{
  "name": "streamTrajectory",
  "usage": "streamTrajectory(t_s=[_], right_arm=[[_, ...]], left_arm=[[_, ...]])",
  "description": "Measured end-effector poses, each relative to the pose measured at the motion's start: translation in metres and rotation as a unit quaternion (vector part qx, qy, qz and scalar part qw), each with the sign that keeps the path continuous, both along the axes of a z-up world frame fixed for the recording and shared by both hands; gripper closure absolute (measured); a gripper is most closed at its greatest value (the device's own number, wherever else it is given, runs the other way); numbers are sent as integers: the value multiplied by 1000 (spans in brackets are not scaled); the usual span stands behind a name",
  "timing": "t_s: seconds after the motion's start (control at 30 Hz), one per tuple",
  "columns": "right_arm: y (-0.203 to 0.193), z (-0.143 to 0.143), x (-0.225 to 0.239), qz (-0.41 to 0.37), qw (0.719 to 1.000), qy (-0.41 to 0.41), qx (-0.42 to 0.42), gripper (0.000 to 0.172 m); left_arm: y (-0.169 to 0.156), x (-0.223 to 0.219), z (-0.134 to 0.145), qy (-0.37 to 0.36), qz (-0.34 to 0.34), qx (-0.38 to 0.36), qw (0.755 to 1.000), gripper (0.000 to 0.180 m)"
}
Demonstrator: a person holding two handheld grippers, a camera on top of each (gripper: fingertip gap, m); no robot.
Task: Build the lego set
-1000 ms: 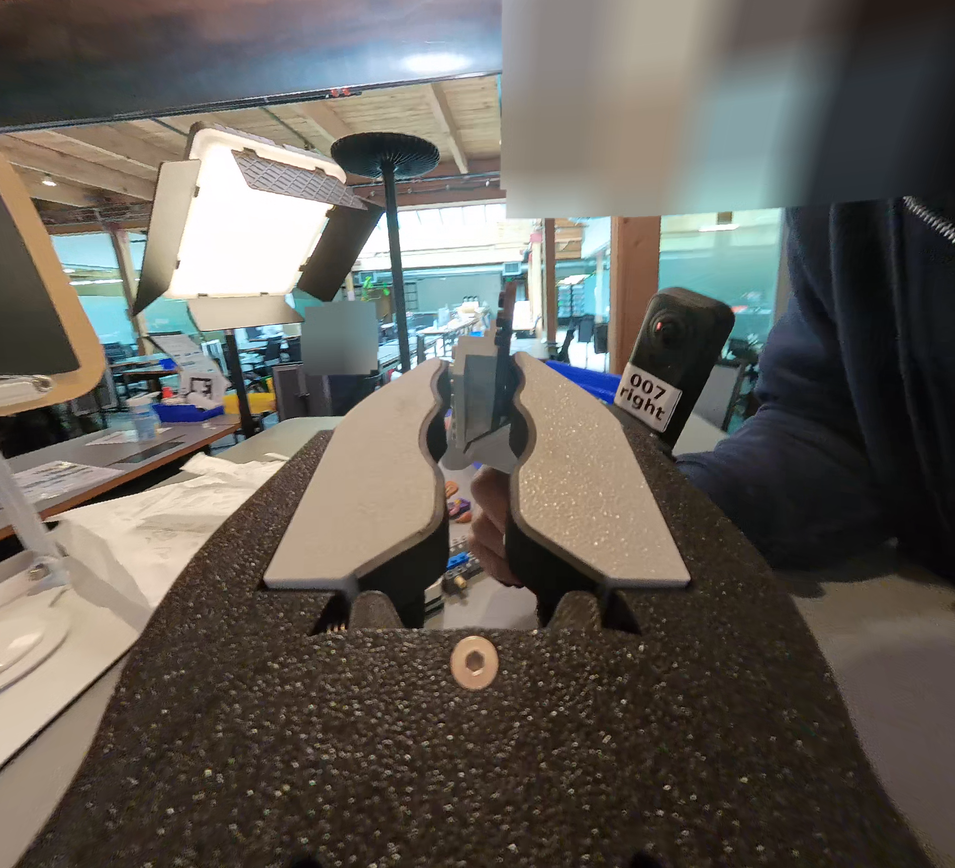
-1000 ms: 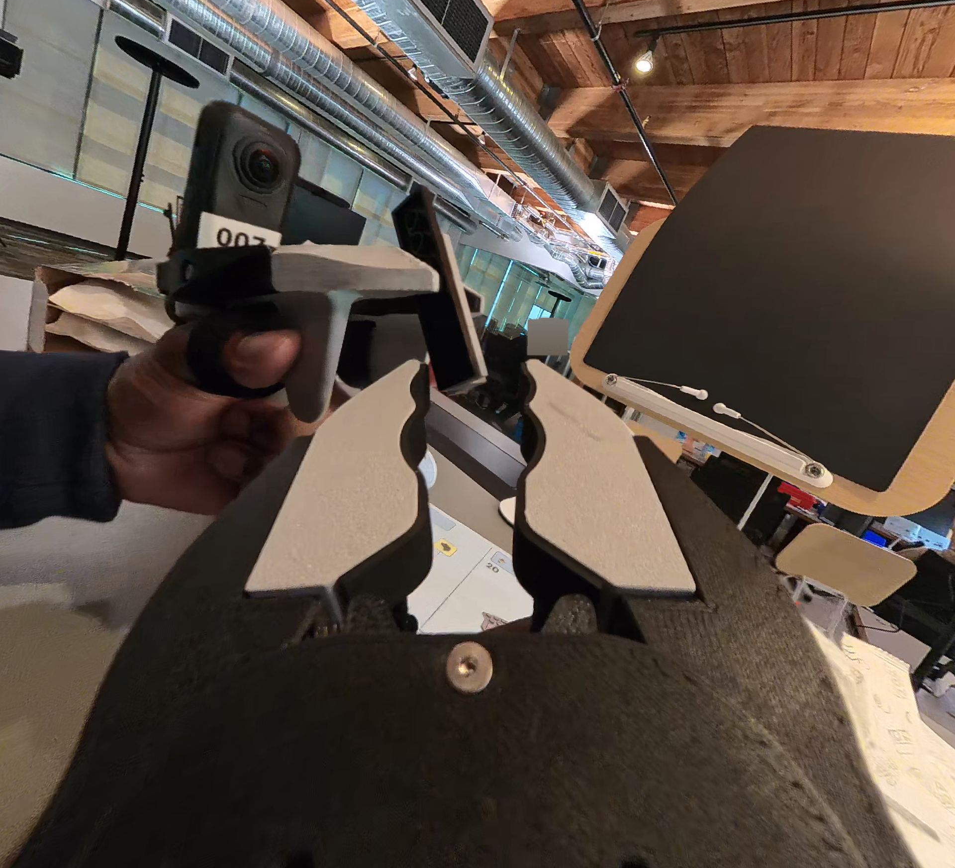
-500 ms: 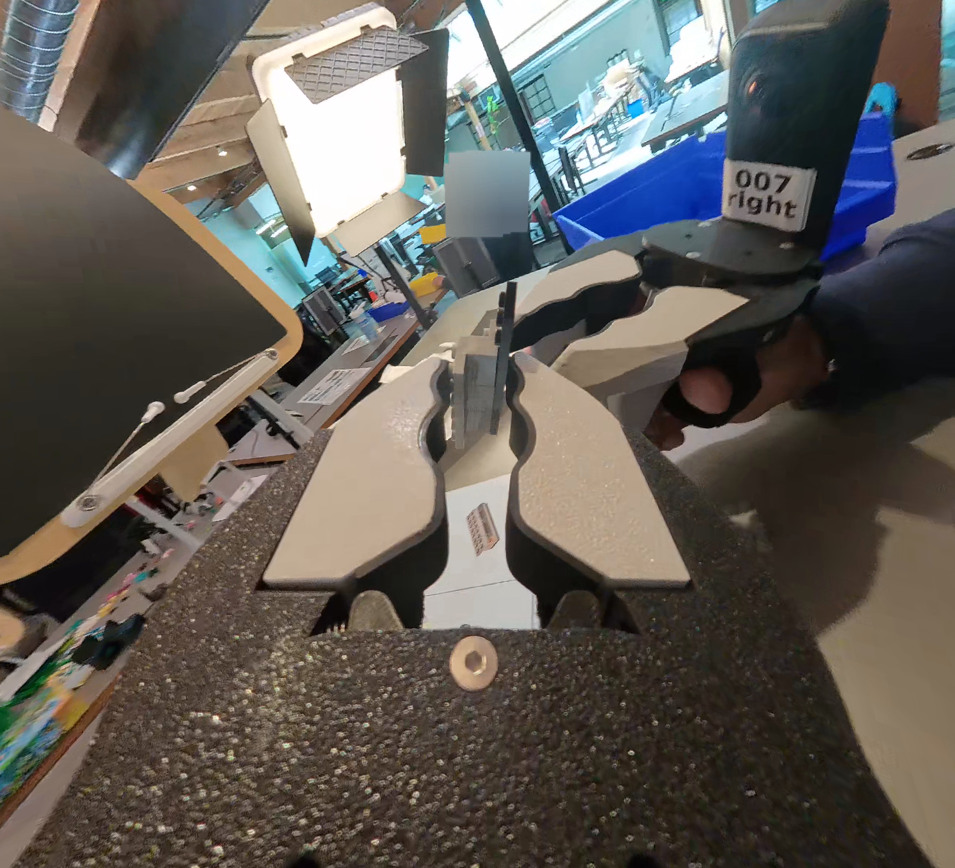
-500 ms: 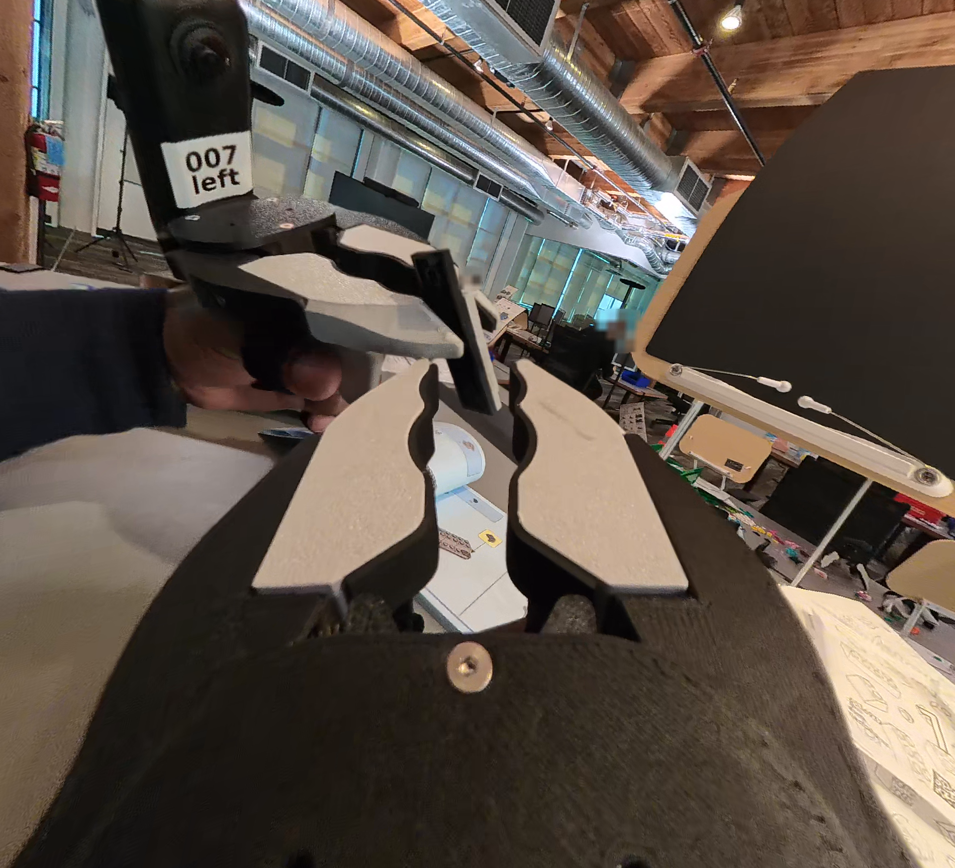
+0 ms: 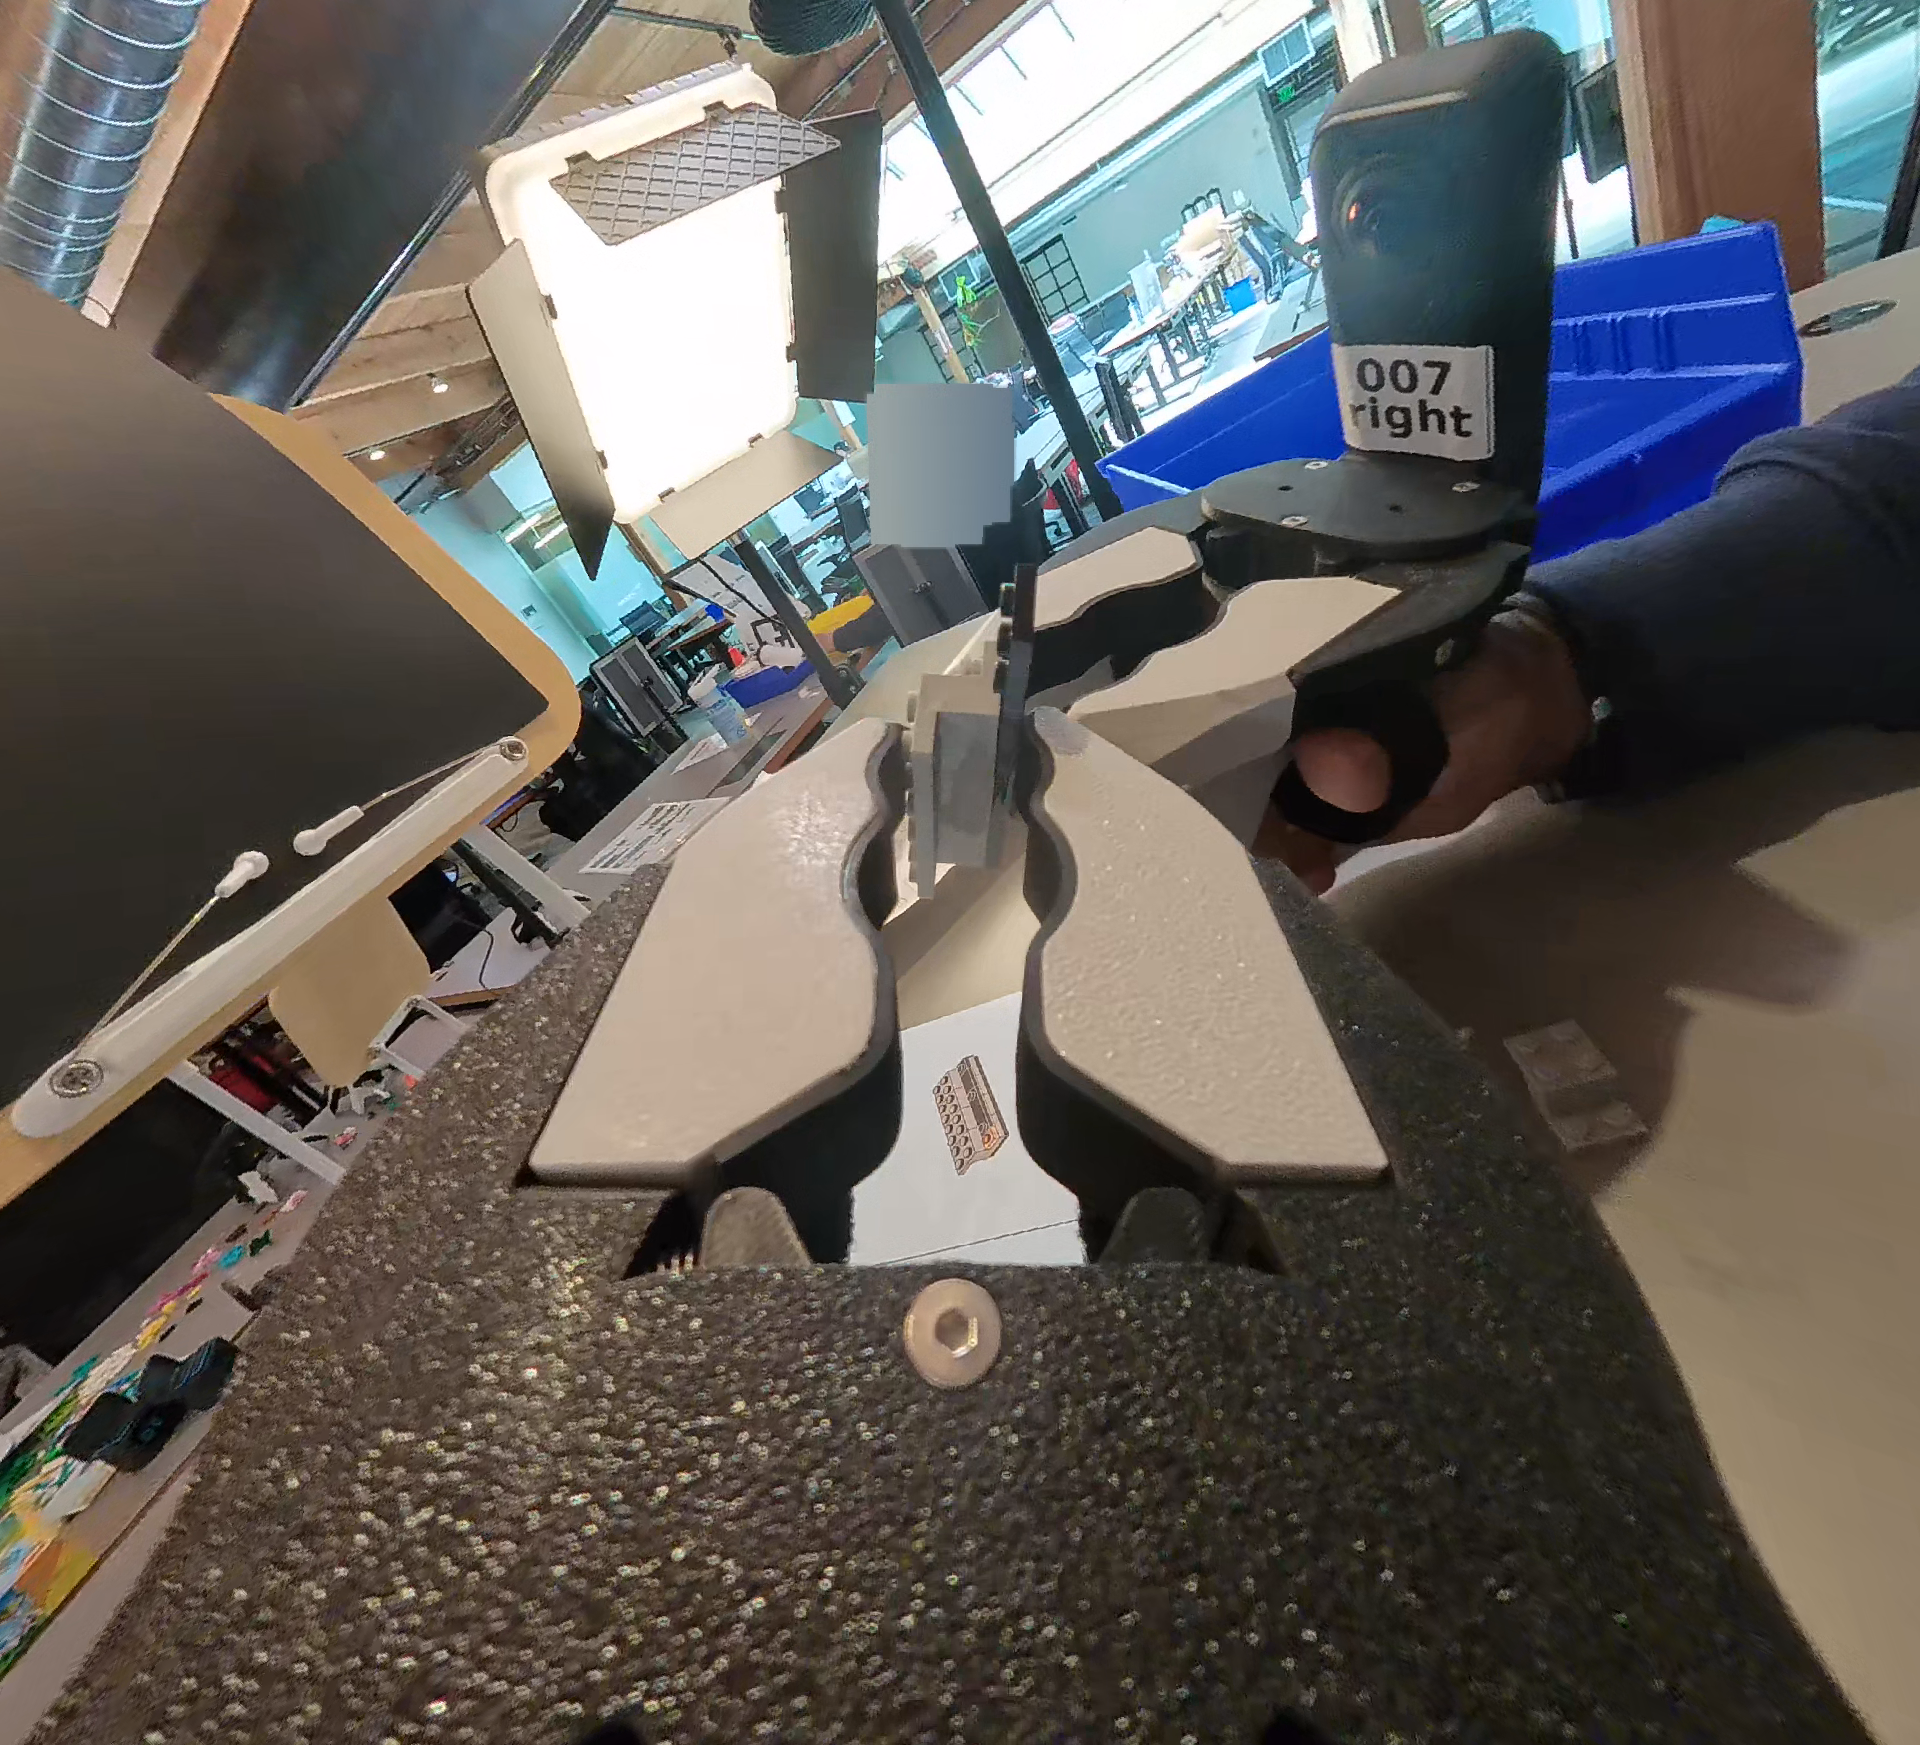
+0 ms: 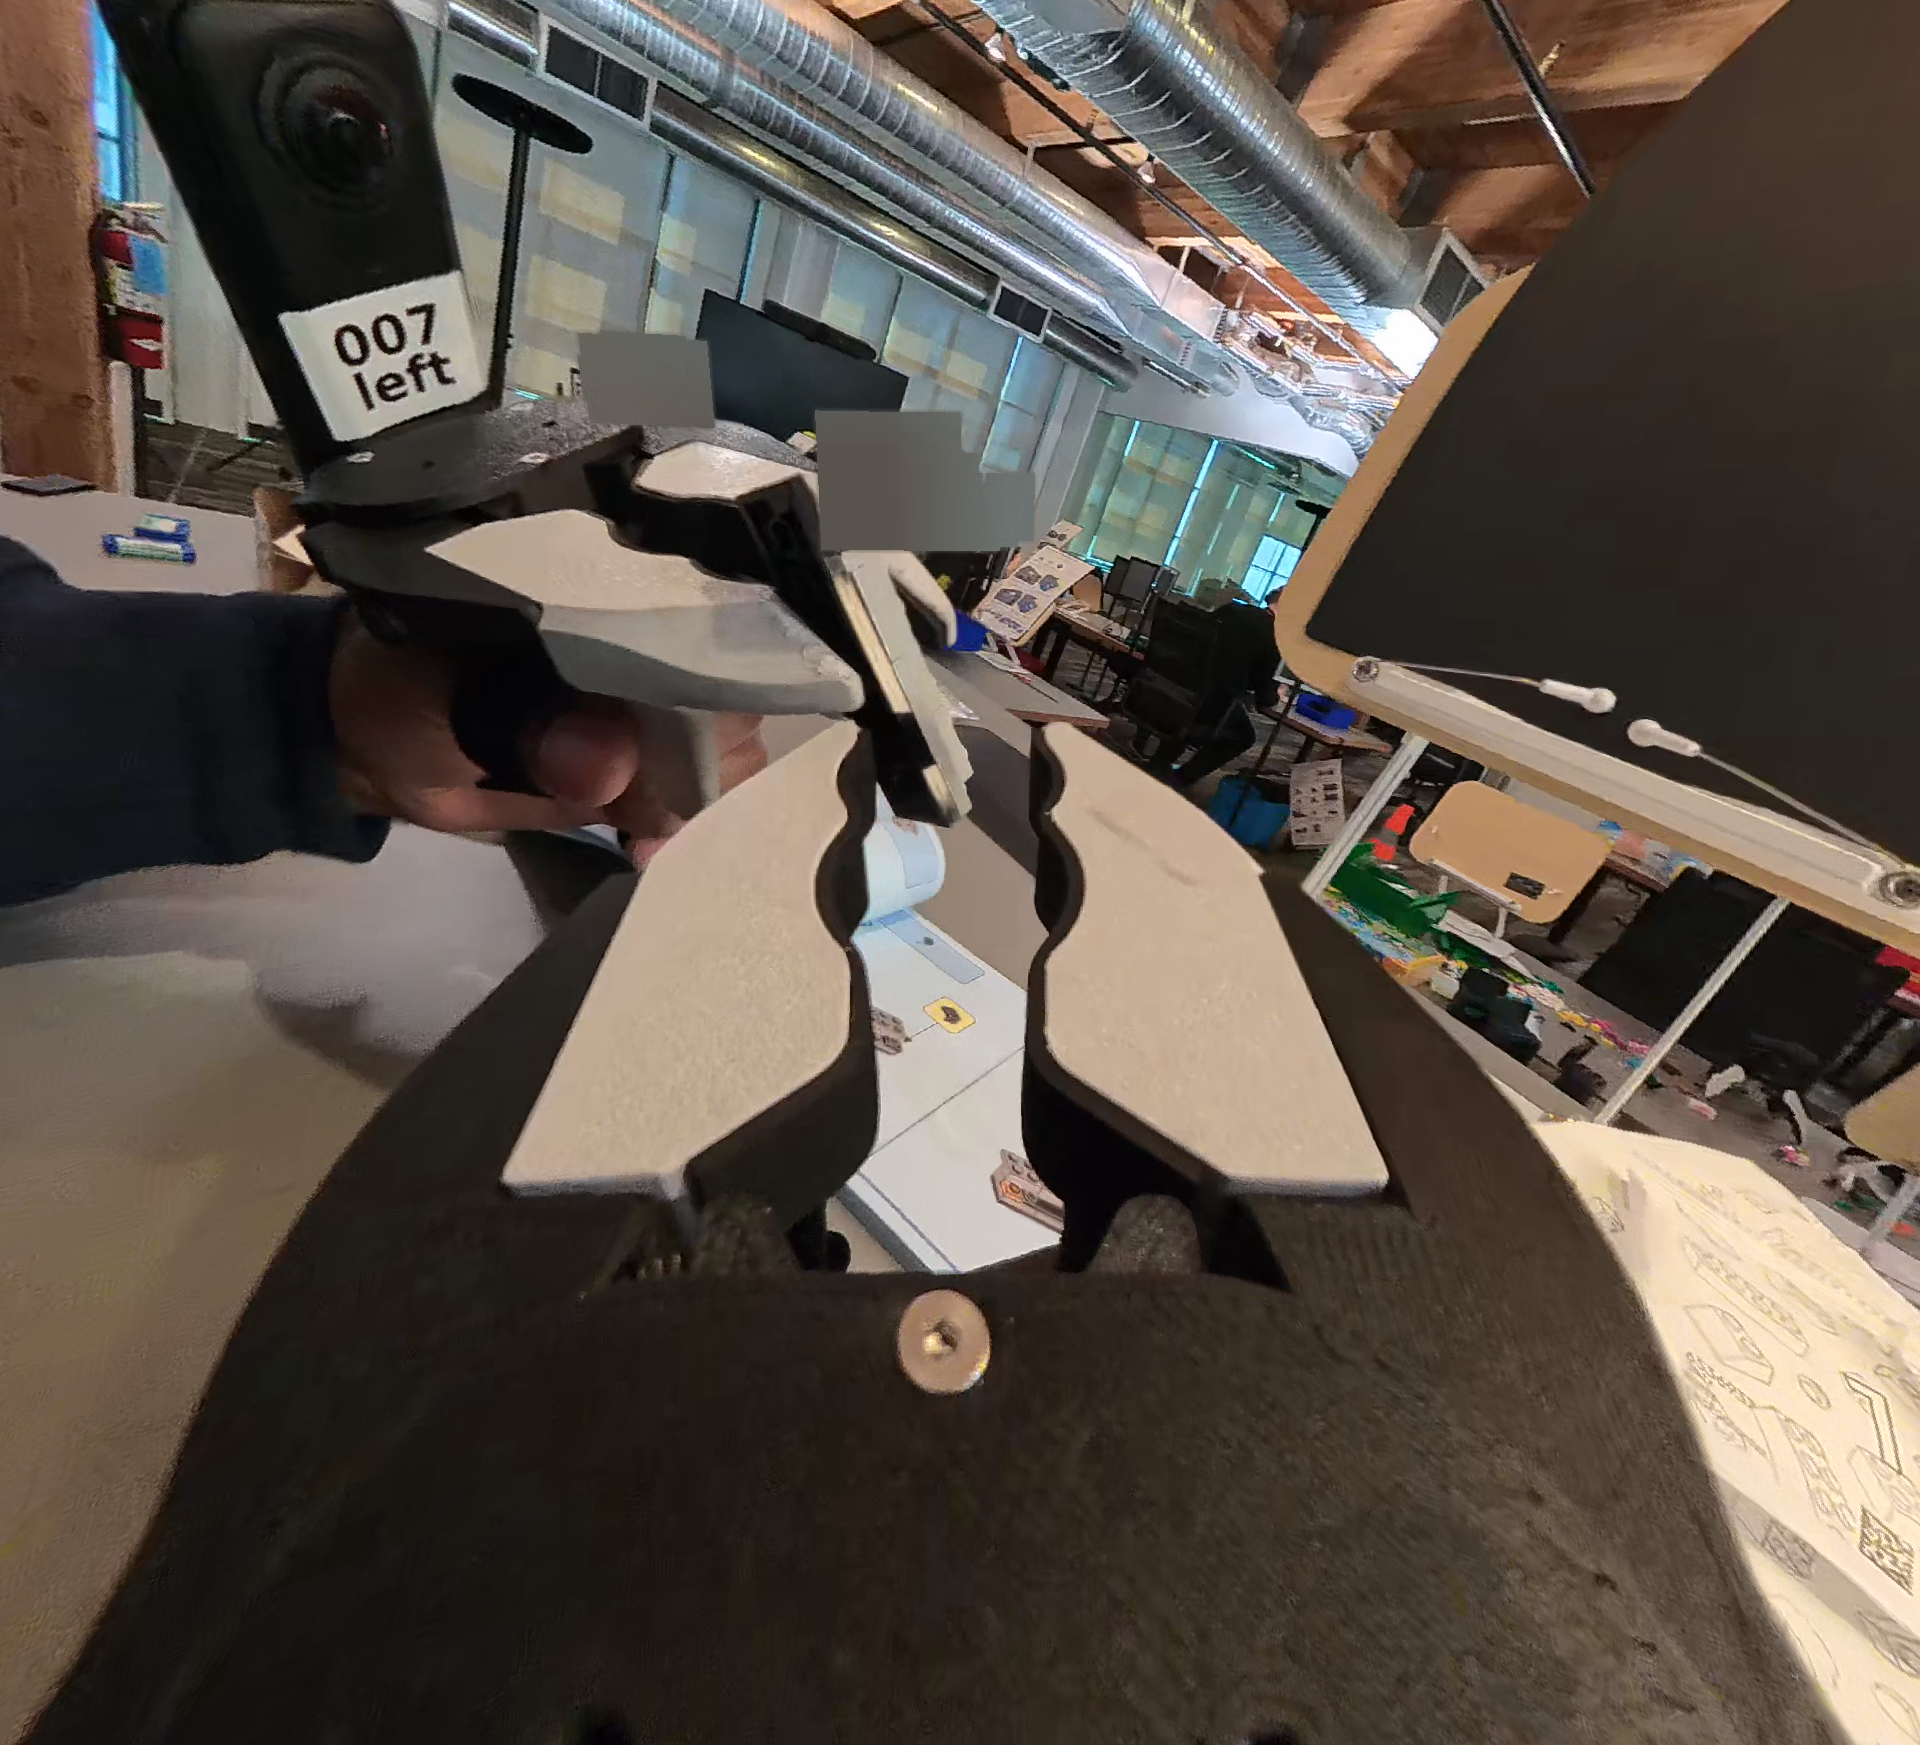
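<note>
My left gripper (image 5: 961, 750) is shut on a small stack of flat brick plates (image 5: 966, 791), black, grey and white, and holds it on edge above the table. In the right wrist view the left gripper (image 6: 831, 594) comes in from the left with the stack (image 6: 904, 698) slanting down. My right gripper (image 6: 951, 750) is open. The lower end of the stack sits between its fingertips, close to the left finger (image 6: 831, 791), with a clear gap to the right finger (image 6: 1070, 791). The right gripper also shows in the left wrist view (image 5: 1049, 656), at the stack's far end.
A printed instruction sheet (image 5: 966, 1145) lies on the grey table (image 5: 1714, 1280) under the grippers. A loose grey brick (image 5: 1569, 1093) lies to the right. A blue bin (image 5: 1662, 365) stands behind. A black board with a tan rim (image 6: 1662, 448) and a lit lamp panel (image 5: 655, 313) stand close by. Less than 4 cm separates the two grippers' tips.
Both grippers have tilted and drawn together. The stack stays in the left grasp, and its free end now sits between the right gripper's open fingers.
</note>
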State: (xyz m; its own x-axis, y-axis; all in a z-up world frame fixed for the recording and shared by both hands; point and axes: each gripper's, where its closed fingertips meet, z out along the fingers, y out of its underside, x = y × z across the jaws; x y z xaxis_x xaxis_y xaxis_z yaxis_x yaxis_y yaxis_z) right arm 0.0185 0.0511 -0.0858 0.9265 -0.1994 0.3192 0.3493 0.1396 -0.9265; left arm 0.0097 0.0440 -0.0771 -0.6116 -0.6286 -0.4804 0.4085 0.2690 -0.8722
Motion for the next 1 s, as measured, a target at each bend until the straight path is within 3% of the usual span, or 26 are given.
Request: streamTrajectory(t_s=[0.3, 0.47, 0.8, 1.0], right_arm=[[4, 9, 8, 73, 997, 16, -27, 145], [-2, 15, 6, 72, 996, -7, -48, 146], [7, -7, -21, 110, 982, -65, -142, 147], [10, -7, -33, 111, 974, -107, -165, 155]], left_arm=[[15, -3, 10, 6, -17, -6, 1000, 161], [12, 18, 6, 29, -34, 83, 996, 161], [16, 2, -24, 59, -38, 159, 985, 161], [17, -7, -20, 66, -50, 189, 979, 161]])
